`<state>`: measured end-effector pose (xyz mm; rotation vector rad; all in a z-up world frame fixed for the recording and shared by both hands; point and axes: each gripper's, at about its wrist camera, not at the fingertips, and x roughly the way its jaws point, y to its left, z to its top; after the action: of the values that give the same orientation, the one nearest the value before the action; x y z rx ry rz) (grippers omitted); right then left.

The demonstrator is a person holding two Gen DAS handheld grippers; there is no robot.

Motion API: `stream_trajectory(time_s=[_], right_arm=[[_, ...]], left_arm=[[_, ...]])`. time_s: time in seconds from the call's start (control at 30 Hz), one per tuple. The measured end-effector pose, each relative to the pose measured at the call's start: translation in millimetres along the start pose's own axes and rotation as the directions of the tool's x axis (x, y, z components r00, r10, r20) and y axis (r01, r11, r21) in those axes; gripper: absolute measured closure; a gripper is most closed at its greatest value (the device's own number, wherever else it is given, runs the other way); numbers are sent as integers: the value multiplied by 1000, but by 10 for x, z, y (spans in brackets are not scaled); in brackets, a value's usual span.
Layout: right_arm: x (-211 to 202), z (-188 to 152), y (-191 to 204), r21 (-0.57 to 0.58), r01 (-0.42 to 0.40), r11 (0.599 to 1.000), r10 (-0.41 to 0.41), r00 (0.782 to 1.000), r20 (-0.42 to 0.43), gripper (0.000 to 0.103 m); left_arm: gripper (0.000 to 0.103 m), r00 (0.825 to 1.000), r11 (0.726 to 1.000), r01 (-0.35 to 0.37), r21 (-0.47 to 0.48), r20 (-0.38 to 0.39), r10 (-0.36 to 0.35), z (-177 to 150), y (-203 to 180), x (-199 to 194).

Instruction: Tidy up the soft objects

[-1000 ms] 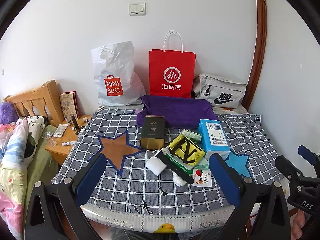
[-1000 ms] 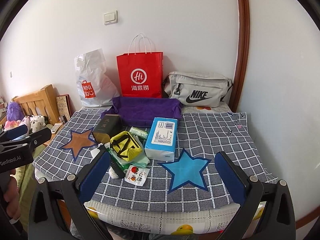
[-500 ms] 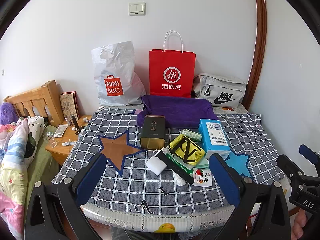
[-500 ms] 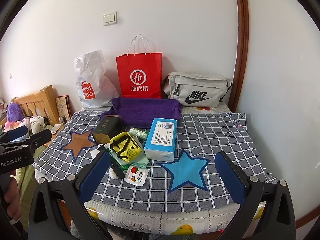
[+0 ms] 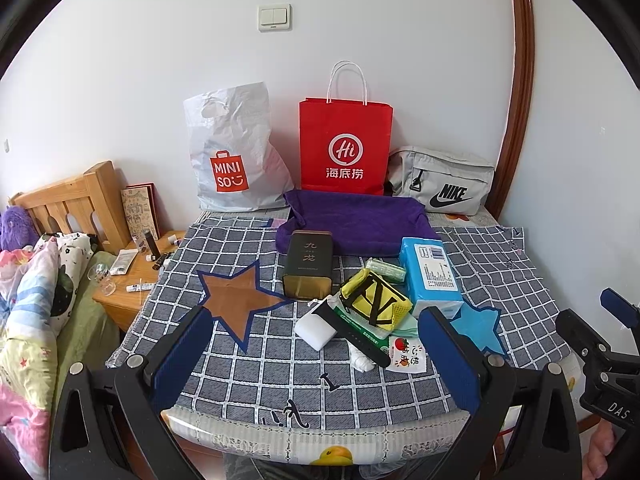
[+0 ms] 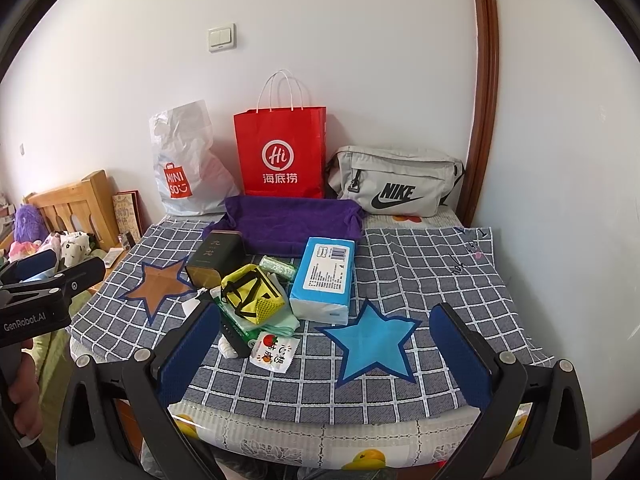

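A pile lies mid-table on the checked cloth (image 5: 256, 364): a yellow mesh pouch (image 5: 374, 300) (image 6: 252, 294), a blue tissue pack (image 5: 430, 276) (image 6: 326, 276), a white sponge (image 5: 316, 326), a dark tin (image 5: 308, 266) (image 6: 214, 258), a green wipes pack (image 5: 360, 330) and a small strawberry sachet (image 5: 408, 358) (image 6: 274, 354). A purple towel (image 5: 356, 222) (image 6: 294, 222) lies behind. My left gripper (image 5: 316, 364) is open and empty, at the table's front edge. My right gripper (image 6: 324, 356) is open and empty, in front of the blue star (image 6: 372, 342).
A Miniso plastic bag (image 5: 236, 156), a red paper bag (image 5: 346, 148) and a grey Nike pouch (image 5: 442, 182) stand against the wall. A brown star (image 5: 238, 304) marks the cloth's left. A wooden bedside table (image 5: 128, 276) with small items and a bed lie left.
Both grippers have barely shifted; the scene on the table is unchanged.
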<state>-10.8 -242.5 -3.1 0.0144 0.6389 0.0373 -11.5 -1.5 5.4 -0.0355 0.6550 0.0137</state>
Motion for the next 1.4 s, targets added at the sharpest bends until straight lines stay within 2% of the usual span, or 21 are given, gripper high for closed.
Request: stream_trajectory(time_s=[0.67, 0.83, 1.17, 1.3, 1.4], right_arm=[[-20, 17, 26, -3, -11, 1000, 11, 1000, 8, 0], [57, 1, -1, -1, -16, 1000, 16, 1000, 2, 0], [496, -180, -70, 14, -56, 998, 56, 998, -43, 0], [767, -312, -58, 7, -73, 997, 73, 994, -78, 1], [1000, -416, -45, 12, -83, 996, 84, 989, -121, 1]], left_arm=[[0, 1000, 1000, 13, 11, 1, -13, 1, 64, -9], [0, 1000, 1000, 11, 24, -12, -11, 17, 40, 93], [0, 993, 999, -24, 28, -117, 27, -146, 75, 780], [0, 983, 997, -64, 38, -172, 70, -310, 144, 1178], [0, 973, 997, -45, 65, -222, 58, -449, 149, 1451]])
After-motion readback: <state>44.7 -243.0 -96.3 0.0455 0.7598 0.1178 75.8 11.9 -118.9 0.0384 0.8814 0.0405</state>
